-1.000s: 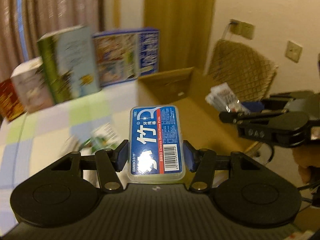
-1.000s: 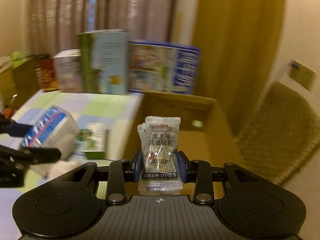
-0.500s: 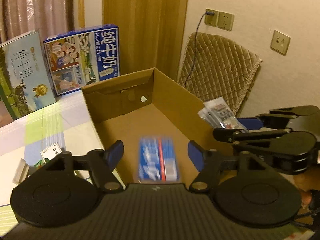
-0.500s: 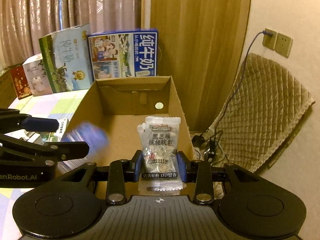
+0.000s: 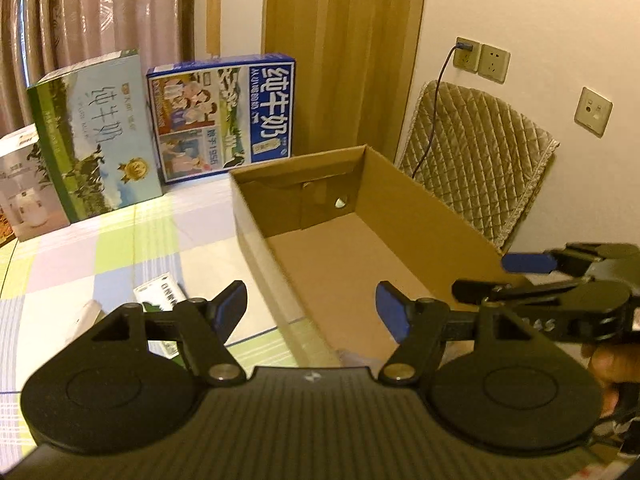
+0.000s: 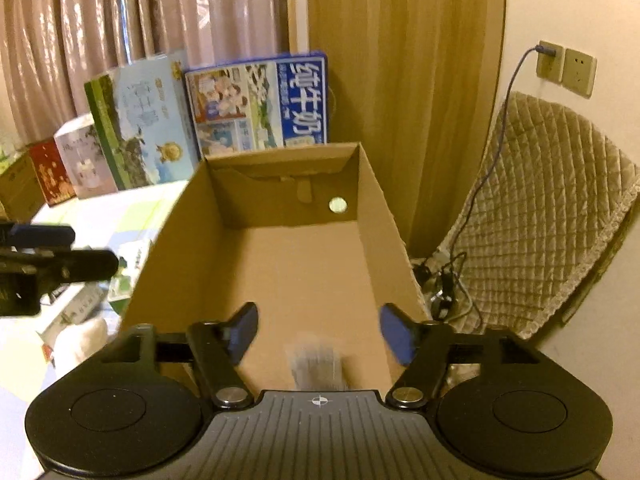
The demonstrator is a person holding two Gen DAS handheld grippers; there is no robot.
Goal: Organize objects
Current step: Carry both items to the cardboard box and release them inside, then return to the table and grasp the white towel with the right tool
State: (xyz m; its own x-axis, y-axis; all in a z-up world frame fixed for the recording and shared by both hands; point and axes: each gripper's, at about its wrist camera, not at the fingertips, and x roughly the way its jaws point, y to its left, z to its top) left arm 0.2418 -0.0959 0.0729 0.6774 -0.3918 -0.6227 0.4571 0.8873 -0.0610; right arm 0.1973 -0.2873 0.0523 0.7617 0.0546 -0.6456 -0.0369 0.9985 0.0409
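Observation:
An open cardboard box (image 5: 416, 216) stands on the checked tablecloth, and both grippers hover over its near end. My left gripper (image 5: 312, 310) is open, with nothing between its blue pads. The blue floss box is out of sight below it. My right gripper (image 6: 319, 330) is open too, and the snack packet (image 6: 316, 364) is a blurred shape just under it inside the box (image 6: 280, 196). In the left wrist view the right gripper (image 5: 500, 276) reaches in over the box's right wall. In the right wrist view the left gripper (image 6: 76, 250) shows beyond the box's left wall.
Two tall milk cartons, a green one (image 5: 96, 136) and a blue one (image 5: 224, 120), stand behind the box beside smaller boxes (image 6: 80, 160). Small packs (image 5: 160, 292) lie on the cloth left of the box. A quilted chair (image 6: 540, 208) and a hanging cable (image 6: 500, 128) are on the right.
Both grippers moved over the box and opened. The left let go of the floss box half a second ago. The right has just let go of the snack packet, now falling.

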